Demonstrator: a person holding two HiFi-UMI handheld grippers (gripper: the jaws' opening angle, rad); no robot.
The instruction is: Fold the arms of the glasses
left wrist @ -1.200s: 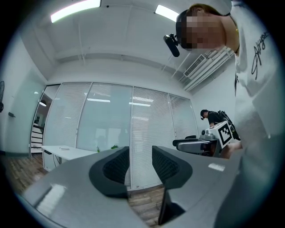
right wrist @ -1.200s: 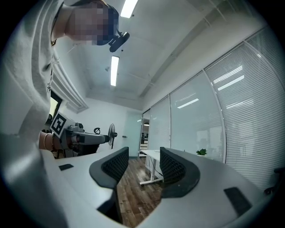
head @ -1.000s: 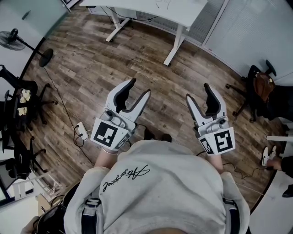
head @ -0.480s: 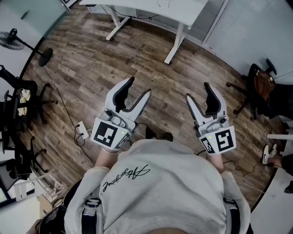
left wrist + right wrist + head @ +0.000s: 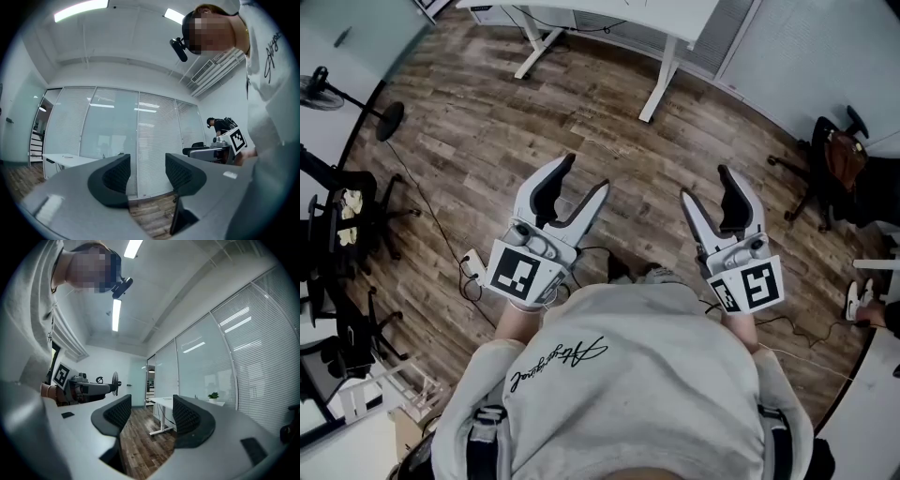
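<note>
We hold the left gripper [image 5: 586,174] and right gripper [image 5: 705,186] level above the wood floor [image 5: 478,131] — both gape wide and empty, the left's jaws having just been opening — and no glasses show anywhere, so folding seems unstarted.

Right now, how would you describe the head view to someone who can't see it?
A left gripper and right gripper, both open and empty, reach out over a wood floor, seen from above a person's grey top; the left one has just been opening. A white desk stands beyond.
</note>
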